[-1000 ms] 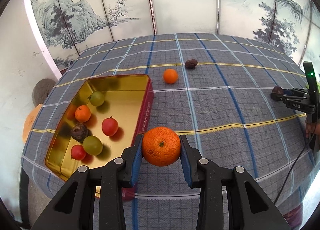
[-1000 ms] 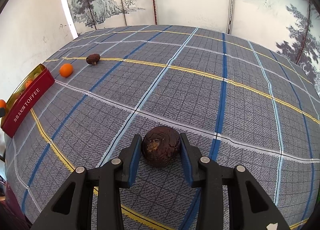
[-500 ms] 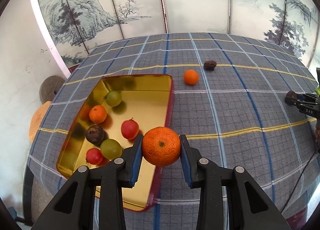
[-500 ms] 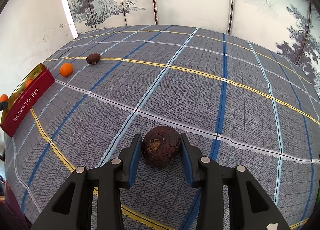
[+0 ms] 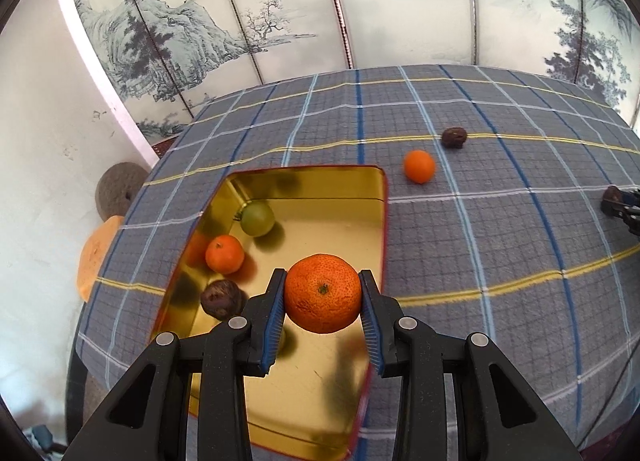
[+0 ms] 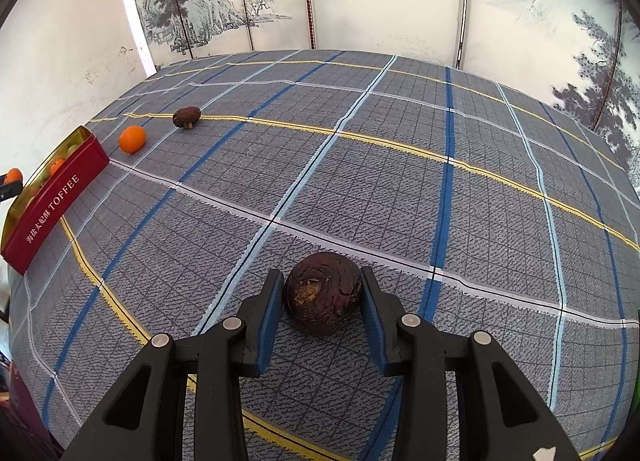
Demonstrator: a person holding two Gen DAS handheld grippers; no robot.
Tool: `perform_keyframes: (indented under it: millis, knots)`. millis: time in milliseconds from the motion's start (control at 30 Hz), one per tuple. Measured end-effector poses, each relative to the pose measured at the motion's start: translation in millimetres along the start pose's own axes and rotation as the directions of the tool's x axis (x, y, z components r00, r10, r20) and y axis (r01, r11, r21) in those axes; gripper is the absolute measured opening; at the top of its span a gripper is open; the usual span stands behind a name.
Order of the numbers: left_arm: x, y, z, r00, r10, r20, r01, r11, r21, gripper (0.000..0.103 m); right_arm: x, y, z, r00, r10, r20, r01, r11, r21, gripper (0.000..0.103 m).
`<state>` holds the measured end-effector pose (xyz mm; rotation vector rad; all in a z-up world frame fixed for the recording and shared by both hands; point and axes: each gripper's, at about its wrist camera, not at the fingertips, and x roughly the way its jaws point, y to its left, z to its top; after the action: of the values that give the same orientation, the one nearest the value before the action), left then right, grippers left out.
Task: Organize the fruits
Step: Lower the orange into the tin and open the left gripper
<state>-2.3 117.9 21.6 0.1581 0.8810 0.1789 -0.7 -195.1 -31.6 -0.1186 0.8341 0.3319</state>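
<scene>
My left gripper [image 5: 322,299] is shut on a large orange mandarin [image 5: 322,293] and holds it above the gold tin [image 5: 320,229]. The tin holds a green fruit [image 5: 258,219], a small orange [image 5: 225,254] and a dark brown fruit [image 5: 221,299]; other fruit is hidden behind the gripper. My right gripper [image 6: 322,295] is shut on a dark brown wrinkled fruit [image 6: 322,293] just above the plaid cloth. A loose small orange [image 5: 419,166] and a dark fruit [image 5: 454,137] lie on the cloth beyond the tin.
The red-sided toffee tin [image 6: 52,203] sits at the table's left edge in the right wrist view, with the loose orange [image 6: 132,138] and dark fruit [image 6: 187,116] beyond it. A painted folding screen [image 5: 360,13] stands behind the table.
My left gripper has carried the mandarin leftward, from the cloth beside the tin to over the tin's inside. My right gripper has stayed in place with the dark fruit.
</scene>
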Motion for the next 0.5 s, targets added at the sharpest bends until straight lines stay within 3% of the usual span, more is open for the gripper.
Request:
perform_keyframes:
  millis: [500]
  knots:
    - [62,20,35,0.996,0.008,-0.093,-0.011,1.0,-0.029,0.036,0,1,0,1.0,0.0,0.0,0.0,1.0,0.0,0.037]
